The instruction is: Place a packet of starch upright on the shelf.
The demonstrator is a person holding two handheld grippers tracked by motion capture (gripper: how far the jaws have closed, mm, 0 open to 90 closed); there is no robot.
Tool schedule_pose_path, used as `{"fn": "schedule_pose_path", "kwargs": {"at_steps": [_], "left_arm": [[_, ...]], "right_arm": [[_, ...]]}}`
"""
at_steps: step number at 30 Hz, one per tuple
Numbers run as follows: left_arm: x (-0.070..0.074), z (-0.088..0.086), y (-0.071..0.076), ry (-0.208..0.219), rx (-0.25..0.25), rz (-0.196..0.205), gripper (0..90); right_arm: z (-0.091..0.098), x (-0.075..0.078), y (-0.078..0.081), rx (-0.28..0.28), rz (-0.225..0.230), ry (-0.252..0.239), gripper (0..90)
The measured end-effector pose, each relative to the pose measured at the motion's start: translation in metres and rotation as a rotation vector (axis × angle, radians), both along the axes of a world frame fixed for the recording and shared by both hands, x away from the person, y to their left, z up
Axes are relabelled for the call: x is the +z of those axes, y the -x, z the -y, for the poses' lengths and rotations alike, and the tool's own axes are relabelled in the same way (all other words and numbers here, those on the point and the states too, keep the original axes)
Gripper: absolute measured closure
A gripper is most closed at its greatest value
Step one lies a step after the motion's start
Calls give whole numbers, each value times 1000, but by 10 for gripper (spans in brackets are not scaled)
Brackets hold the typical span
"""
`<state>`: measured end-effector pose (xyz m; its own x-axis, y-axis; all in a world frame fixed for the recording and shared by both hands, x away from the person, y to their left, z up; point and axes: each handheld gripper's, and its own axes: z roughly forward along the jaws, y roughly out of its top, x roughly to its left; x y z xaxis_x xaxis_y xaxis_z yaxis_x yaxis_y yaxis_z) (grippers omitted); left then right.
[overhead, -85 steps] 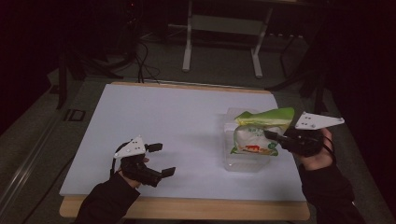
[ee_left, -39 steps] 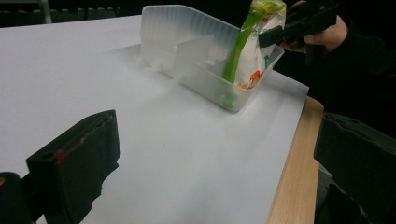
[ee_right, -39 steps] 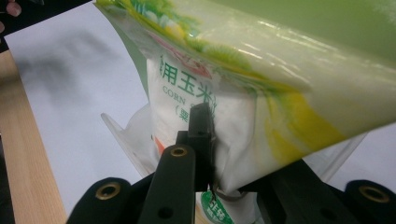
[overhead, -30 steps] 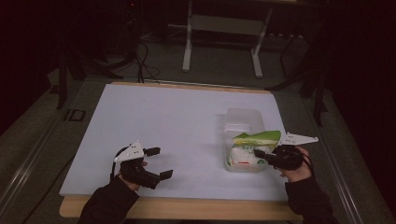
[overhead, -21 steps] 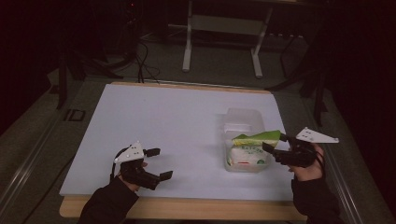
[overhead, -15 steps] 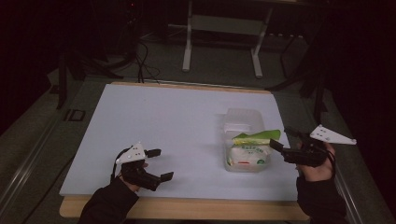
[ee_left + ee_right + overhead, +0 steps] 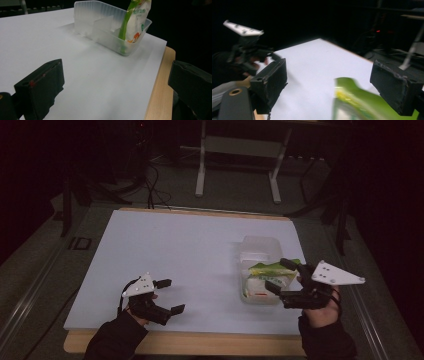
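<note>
— Looking from the biggest thing down: white table [image 7: 165, 250], then the clear plastic container [image 7: 258, 251] at its right side, and in the container's near compartment a green-and-white packet [image 7: 267, 281] standing on edge, its top sticking out above the rim.

— So the packet is in?

— It seems so. The right gripper [image 7: 285, 277] hangs just beside and above the container with its jaws spread wide, having just been opening, and nothing is between them. In the right gripper view the packet's green top [image 7: 362, 105] sits below the jaws, apart from both.

— And the other hand?

— The left gripper [image 7: 169, 296] rests near the table's front edge, well apart from the container, jaws open and empty.

— Which step is this, then?

— I judge it the release, with the placing done. The next move probably calls for the right gripper to draw clear without brushing the packet's raised top, since a knock could tip it out.
</note>
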<state>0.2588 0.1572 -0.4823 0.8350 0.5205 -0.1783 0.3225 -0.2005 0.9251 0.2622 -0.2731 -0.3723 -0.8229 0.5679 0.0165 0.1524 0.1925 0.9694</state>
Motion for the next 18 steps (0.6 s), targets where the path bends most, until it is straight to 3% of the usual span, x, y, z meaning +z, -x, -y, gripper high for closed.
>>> {"fn": "schedule_pose_path", "kwargs": {"at_steps": [6,18], "left_arm": [[-1,-2,1,9,3,12,10],[-6,-2,0,2,1,-1,10]], "right_arm": [[-24,-17,0,81,-50,21,143],[-50,-48,8,168,-118,61,143]]}}
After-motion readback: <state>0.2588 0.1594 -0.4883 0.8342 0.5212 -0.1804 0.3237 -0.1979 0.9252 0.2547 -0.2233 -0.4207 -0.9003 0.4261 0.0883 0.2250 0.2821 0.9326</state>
